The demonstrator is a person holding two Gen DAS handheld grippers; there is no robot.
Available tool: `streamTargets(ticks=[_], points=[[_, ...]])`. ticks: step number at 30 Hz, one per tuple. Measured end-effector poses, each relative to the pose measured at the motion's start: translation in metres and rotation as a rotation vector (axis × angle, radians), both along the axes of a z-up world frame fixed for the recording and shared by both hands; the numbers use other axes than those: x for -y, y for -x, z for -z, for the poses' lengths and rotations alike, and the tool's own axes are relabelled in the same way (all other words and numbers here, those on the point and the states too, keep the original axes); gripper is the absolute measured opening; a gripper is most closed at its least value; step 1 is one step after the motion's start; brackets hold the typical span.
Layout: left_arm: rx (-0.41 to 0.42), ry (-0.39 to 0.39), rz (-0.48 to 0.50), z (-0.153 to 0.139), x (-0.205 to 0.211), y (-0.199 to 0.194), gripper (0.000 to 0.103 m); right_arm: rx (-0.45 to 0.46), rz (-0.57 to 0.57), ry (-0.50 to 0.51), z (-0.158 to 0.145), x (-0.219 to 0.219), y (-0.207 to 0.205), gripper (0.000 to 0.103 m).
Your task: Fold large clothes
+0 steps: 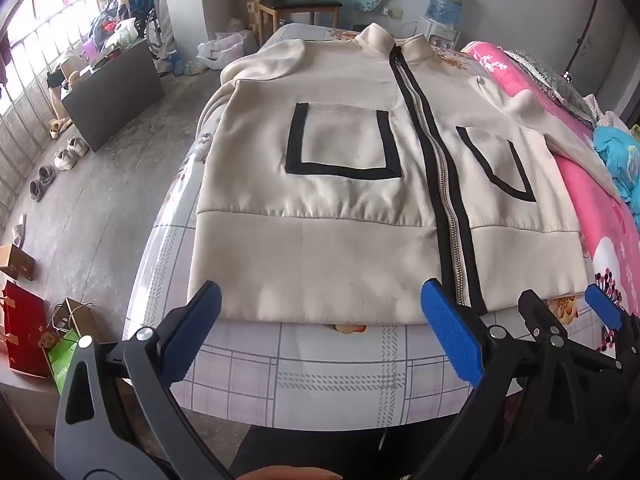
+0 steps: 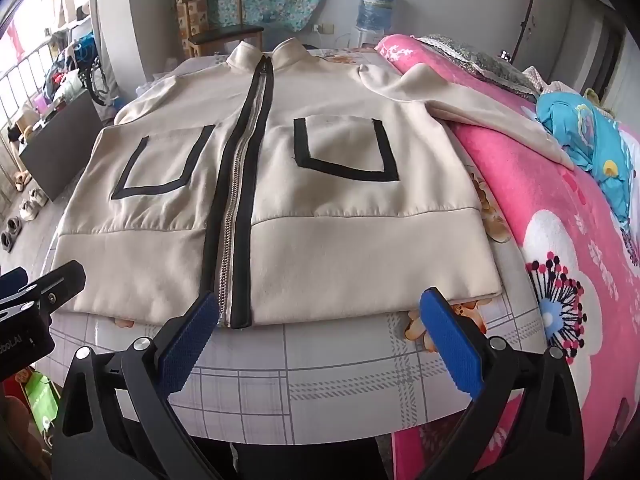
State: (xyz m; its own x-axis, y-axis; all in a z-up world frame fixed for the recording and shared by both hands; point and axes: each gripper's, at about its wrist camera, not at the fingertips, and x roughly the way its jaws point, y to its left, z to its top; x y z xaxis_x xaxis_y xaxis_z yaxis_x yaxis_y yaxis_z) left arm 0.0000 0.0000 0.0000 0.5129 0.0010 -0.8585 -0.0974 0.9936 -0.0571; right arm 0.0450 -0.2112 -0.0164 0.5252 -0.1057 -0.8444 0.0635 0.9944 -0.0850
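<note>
1. Jacket (image 1: 320,240) lies flat, zipped, hem at the table's (image 1: 320,372) near edge.
2. Left gripper (image 1: 320,332) and right gripper (image 2: 320,332) hover spread, empty.
3. Advice: pinch a sleeve, fold inward evenly.

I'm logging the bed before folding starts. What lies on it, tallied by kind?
Cream jacket: 1
Pink floral blanket: 1
Blue bundle of cloth: 1
Open tools hovering at the near edge, left tool and right tool: 2
Total: 5

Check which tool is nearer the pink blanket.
Right. The right tool hovers open over the jacket hem, just beside the pink blanket; the left tool sits farther along the hem, past the zipper.
</note>
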Motion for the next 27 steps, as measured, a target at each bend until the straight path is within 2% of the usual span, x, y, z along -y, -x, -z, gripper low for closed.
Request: streamTargets(ticks=[9, 18, 27], points=[[-0.008, 0.002, 0.002, -0.001, -0.002, 0.000, 0.096, -0.003, -0.002, 0.003, -0.002, 0.005, -0.005, 0.098], [-0.007, 0.005, -0.002, 0.001, -0.007, -0.001, 0.096, 0.004, -0.001, 0.040, -0.005, -0.008, -0.001, 0.098], [0.007, -0.024, -0.001, 0.002, -0.005, 0.000, 0.096, 0.008, -0.004, 0.043, -0.007, -0.007, -0.002, 0.098]])
